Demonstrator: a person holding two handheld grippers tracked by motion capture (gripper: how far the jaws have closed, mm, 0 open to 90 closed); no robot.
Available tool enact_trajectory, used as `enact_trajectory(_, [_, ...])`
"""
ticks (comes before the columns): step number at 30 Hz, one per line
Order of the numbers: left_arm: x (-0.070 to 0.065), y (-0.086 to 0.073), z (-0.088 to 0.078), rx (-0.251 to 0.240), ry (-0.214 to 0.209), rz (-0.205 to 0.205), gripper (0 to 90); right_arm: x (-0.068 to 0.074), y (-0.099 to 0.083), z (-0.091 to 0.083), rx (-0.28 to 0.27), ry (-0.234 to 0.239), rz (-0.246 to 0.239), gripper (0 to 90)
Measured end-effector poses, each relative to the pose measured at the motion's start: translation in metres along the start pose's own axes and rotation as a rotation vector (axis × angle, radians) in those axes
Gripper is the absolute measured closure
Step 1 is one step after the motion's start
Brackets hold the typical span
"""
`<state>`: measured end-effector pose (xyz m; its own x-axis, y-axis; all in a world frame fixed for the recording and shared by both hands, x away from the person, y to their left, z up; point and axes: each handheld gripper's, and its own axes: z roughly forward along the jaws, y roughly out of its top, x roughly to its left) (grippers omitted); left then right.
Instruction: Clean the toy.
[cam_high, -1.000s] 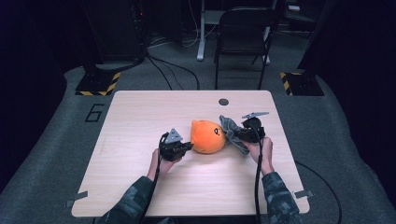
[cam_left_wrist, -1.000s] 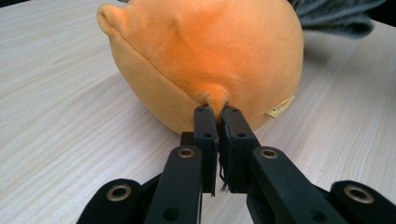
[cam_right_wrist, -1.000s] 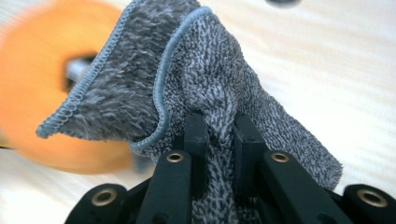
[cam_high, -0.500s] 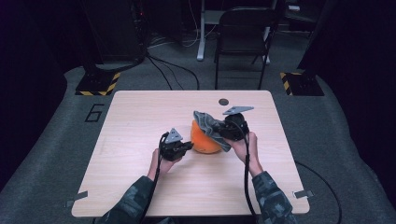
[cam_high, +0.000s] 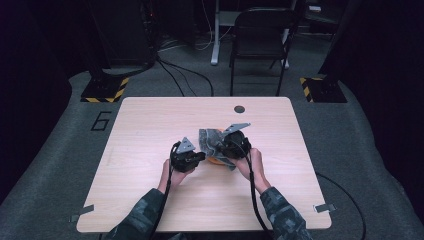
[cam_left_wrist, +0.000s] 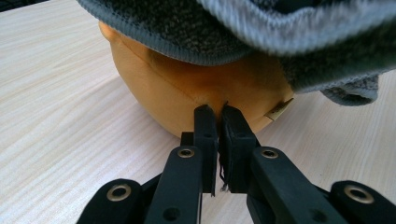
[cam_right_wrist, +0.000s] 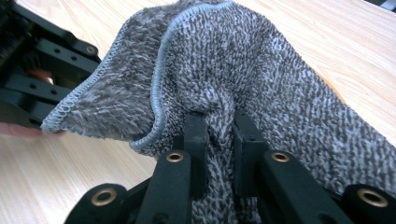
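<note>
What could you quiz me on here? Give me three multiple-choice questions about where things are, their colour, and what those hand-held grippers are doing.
1. Where does the grey cloth lie?
A. draped over the orange plush ball
B. folded at the table's far edge
C. on the chair

2. What colour is the plush ball under the cloth?
A. green
B. orange
C. white

3. What is the right hand-held gripper doing?
A. hanging open above the table
B. lying on the floor
C. pinching the grey cloth

Answers:
1. A: the left gripper view shows the cloth's hem lying across the ball's top.
2. B: orange fabric shows below the hem there.
3. C: in the right gripper view its jaws are shut on a fold of cloth, while the left hand-held gripper pinches the ball's seam.
</note>
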<state>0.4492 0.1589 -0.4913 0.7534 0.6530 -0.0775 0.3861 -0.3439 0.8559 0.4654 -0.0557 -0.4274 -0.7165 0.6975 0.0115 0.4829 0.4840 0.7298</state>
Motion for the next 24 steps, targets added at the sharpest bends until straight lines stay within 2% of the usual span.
enact_trajectory(5, [-0.001,0.000,0.001,-0.011,0.004,-0.003,85.8,-0.003,-0.005,-0.003,0.012,-0.026,-0.012,79.2])
enact_trajectory(6, [-0.001,0.000,0.000,-0.010,0.002,0.001,85.8,-0.004,-0.006,-0.005,0.017,-0.023,0.003,79.3])
enact_trajectory(11, [-0.001,0.000,0.001,-0.011,0.000,0.001,85.8,-0.013,-0.013,-0.012,0.020,-0.047,0.006,79.3])
enact_trajectory(15, [-0.001,0.000,0.001,-0.010,0.000,0.005,85.8,-0.022,-0.019,-0.017,0.021,-0.063,0.033,79.2])
enact_trajectory(19, [-0.001,0.000,0.000,-0.005,-0.007,-0.001,85.8,-0.030,-0.022,-0.022,0.029,-0.087,0.040,79.2])
enact_trajectory(24, [-0.001,0.000,0.001,-0.012,-0.003,0.006,85.8,-0.041,-0.030,-0.025,0.038,-0.103,0.096,79.2])
